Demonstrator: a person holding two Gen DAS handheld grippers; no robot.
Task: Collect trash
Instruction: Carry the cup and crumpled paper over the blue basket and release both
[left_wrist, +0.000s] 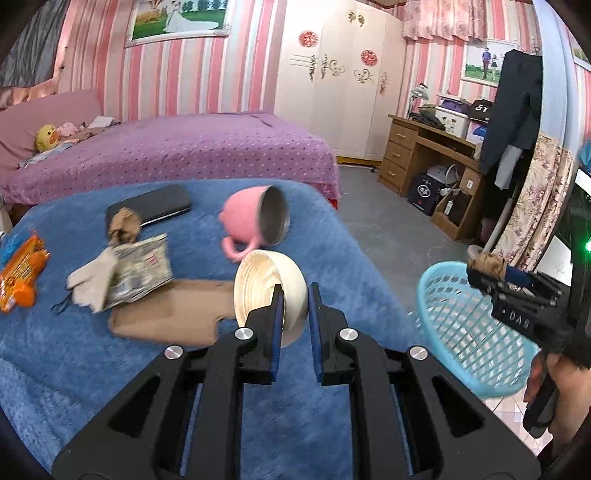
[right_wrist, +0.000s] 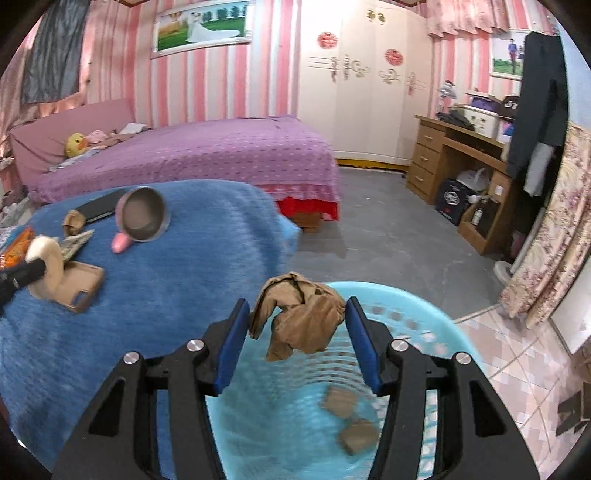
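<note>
The right gripper (right_wrist: 297, 317) holds crumpled paper (right_wrist: 297, 314) over the basket (right_wrist: 436, 317); released off-centre, it could miss. The left gripper (left_wrist: 295, 314) pinches a bowl (left_wrist: 269, 291), which could slip.

Light-blue perforated plastic basket (right_wrist: 417, 306): near rim hidden behind gripper frame; two brown scraps (right_wrist: 349, 417) inside motion-blurred, unidentifiable.

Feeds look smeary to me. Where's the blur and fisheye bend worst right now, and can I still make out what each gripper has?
Left wrist view: pink cup and basket are motion-smeared, room edges bow, and the left gripper clamps a legible bowl rim. Right wrist view: blanket and basket floor streak, yet the brown paper wad in the right gripper stays sharp.
</note>
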